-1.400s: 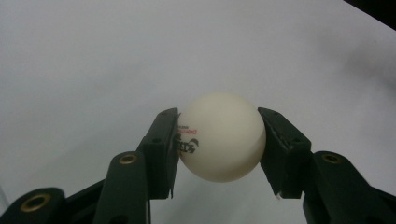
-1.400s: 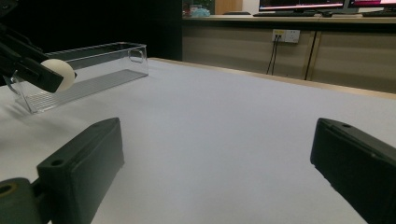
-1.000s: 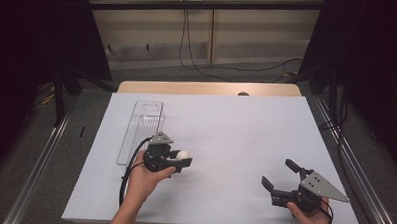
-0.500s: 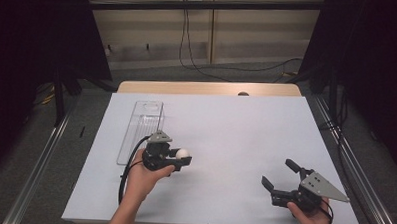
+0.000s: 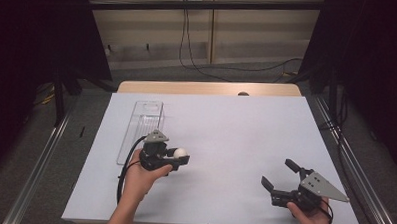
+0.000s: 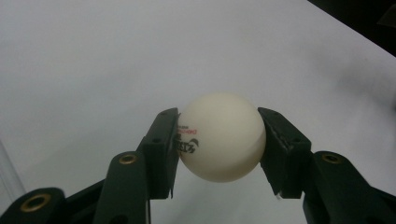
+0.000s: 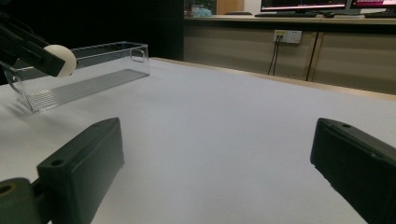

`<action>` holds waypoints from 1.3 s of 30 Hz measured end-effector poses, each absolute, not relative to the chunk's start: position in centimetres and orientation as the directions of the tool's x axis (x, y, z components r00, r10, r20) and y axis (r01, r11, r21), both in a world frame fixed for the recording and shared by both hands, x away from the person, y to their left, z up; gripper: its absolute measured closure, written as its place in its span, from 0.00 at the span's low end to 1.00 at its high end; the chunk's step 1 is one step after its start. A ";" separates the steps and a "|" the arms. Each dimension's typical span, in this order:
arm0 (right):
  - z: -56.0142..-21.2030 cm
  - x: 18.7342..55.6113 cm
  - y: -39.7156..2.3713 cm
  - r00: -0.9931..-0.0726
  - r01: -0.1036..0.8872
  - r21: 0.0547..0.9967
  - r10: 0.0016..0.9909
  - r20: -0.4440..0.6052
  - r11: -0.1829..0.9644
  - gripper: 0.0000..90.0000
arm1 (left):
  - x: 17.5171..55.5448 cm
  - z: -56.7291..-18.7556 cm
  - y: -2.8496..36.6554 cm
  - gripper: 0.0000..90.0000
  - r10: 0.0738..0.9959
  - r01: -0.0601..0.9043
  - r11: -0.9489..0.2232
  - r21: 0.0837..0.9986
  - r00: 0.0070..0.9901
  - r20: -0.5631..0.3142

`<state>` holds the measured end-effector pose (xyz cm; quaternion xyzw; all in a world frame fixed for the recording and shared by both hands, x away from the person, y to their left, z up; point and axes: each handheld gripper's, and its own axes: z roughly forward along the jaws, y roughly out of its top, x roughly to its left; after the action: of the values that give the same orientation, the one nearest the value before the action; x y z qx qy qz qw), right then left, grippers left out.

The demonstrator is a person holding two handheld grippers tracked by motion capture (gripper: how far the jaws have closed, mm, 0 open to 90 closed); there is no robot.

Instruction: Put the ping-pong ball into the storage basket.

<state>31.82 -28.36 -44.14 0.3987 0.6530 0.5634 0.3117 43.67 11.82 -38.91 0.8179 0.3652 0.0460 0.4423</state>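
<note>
The table (image 5: 245,143) is mostly bare, with a clear tray (image 5: 142,130) near its left edge. The left gripper (image 5: 177,159) has its jaws clamped on the white ball (image 6: 220,136), held just right of the tray. I'd carry it over the tray, go low, then release. The right gripper (image 5: 280,175) idles, jaws wide apart.

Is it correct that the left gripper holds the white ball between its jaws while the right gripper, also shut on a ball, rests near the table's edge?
Not quite. The left gripper does hold the white ball, but the right gripper is open with nothing between its jaws, as the right gripper view shows. It does sit near the table's edge.
</note>
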 end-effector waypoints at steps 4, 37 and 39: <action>-44.1 31.8 -28.4 -0.487 0.170 0.984 0.872 0.042 0.048 0.02 | 43.7 -38.8 12.2 0.57 0.647 0.562 -0.333 0.757 0.721 -0.250; -44.1 31.8 -28.3 -0.489 0.171 0.984 0.871 0.038 0.052 0.02 | 43.9 -38.0 13.6 0.57 0.661 0.570 -0.287 0.770 0.700 -0.271; -44.1 31.8 -28.3 -0.488 0.173 0.984 0.872 0.041 0.050 0.02 | 43.9 -37.9 13.6 0.57 0.665 0.572 -0.273 0.773 0.693 -0.278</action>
<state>31.78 -28.26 -44.13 0.3990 0.6545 0.5620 0.3109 43.87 13.65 -37.94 0.7962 0.3886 0.0503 0.4610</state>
